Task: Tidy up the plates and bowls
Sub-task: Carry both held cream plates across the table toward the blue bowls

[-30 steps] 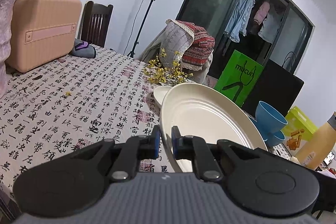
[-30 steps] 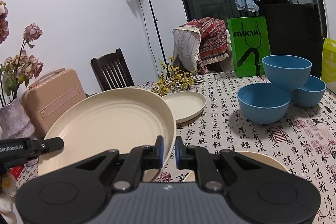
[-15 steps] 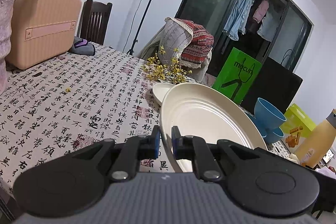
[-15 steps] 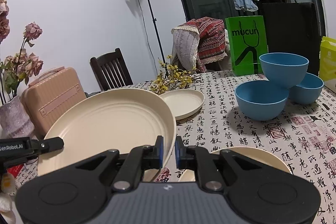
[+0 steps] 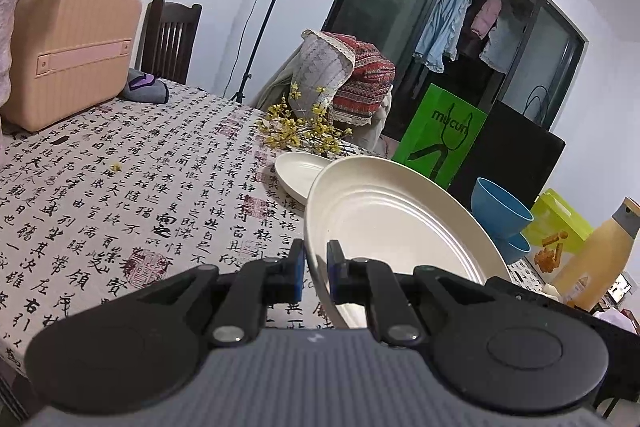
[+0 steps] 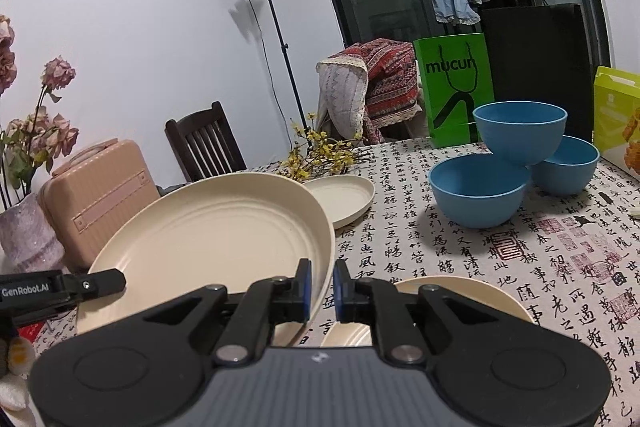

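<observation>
Over the calligraphy-print tablecloth (image 5: 120, 187) in the left wrist view, we've got the left gripper (image 5: 316, 267) pinched shut on the rim of the big cream plate (image 5: 384, 227), which sits tilted and looks lifted off the table. Just past it, a small cream dish (image 5: 296, 173) rests near the far edge beside some yellow flower sprigs (image 5: 300, 131), and blue bowls (image 5: 500, 215) peek out behind the plate's right side. Green bag (image 5: 444, 139) at the far edge reads "mucun"

Right wrist view: the right gripper (image 6: 322, 285) is clamped on the opposite rim of the same plate (image 6: 208, 247), so we're carrying it two-handed. Another cream plate (image 6: 468, 293) lies flat right below, and it looks like the natural spot to stack on. Three blue bowls (image 6: 480, 191) sit toward the far right corner, one perched on the other two. The left tool's arm (image 6: 60, 289) shows "GenRobot.AI"

Our take: level both hands together, center over the lower plate, lower slowly, and let go only once it's seated
</observation>
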`<state>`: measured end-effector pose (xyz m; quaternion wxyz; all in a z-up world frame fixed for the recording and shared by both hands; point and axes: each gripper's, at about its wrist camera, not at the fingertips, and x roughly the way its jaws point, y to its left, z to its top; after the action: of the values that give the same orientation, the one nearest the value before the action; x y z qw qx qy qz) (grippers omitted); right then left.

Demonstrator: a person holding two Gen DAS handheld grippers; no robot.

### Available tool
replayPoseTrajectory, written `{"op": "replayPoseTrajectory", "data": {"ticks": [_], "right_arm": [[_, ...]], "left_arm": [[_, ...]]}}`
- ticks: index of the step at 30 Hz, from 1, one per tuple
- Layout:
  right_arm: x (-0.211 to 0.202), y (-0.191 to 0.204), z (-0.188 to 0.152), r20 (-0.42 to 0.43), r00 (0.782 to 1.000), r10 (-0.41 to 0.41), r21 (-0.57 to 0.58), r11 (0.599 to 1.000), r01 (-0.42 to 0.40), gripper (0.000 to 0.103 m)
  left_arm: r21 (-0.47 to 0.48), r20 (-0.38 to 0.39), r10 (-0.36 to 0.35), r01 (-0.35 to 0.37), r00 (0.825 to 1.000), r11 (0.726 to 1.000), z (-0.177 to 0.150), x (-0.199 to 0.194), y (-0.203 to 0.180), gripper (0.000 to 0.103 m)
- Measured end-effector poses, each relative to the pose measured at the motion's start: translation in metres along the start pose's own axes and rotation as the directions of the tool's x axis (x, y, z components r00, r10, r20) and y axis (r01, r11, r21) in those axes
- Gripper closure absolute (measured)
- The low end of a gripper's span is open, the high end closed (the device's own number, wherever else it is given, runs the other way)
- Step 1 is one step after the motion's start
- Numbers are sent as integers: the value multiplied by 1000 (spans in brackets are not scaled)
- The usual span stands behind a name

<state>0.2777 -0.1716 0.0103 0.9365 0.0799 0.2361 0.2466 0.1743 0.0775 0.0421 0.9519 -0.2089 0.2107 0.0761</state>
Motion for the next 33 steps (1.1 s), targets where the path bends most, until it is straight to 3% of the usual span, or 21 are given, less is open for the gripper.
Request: {"op": "replayPoseTrajectory", "data": {"ticks": [33], "right_arm": [[-19,-48,-13,7,998,-59,54,997,58,92]], "left_arm": [[25,-62,-59,60,996,998,-26,23,-32,91]]}}
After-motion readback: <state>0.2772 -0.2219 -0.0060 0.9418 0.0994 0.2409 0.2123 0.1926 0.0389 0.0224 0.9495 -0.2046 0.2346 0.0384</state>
